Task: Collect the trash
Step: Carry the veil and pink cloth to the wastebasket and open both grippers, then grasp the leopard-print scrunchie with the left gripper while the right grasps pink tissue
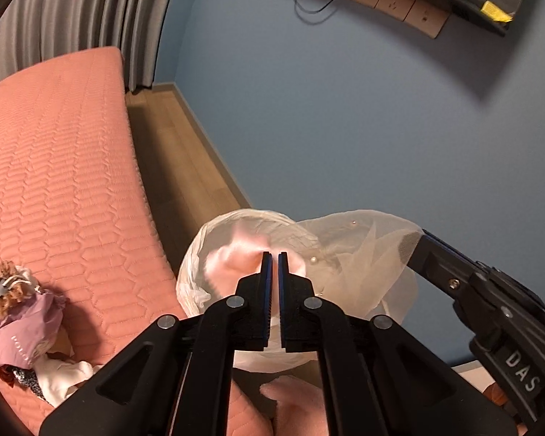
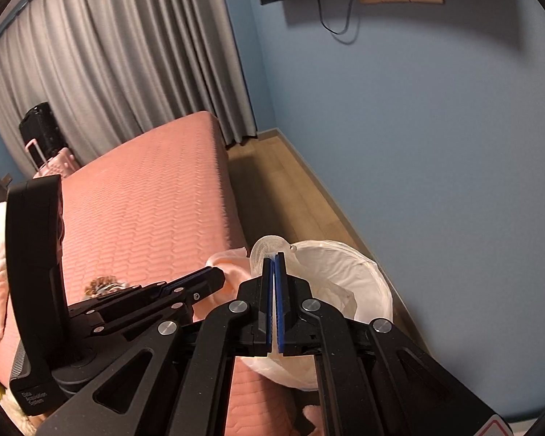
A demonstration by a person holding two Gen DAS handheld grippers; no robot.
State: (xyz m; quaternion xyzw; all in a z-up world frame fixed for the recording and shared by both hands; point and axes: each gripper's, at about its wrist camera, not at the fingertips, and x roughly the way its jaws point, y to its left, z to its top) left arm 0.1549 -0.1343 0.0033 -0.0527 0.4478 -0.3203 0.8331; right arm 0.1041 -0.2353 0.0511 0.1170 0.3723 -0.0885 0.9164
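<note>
Trash bag (image 2: 348, 276): white, mouth open, beside the bed's edge above the wood floor (image 2: 290, 196).
Sheer fabric (image 1: 359, 254): translucent, draped at the bag's rim.
Right gripper (image 2: 274, 258): fingers pinched on the sheer fabric.
Left gripper (image 1: 271, 258): jaws nearly closed — whether they grip anything, cannot tell.
Bed (image 1: 54, 181): pink quilted cover — clothes pile (image 1: 21, 327) on it.
</note>
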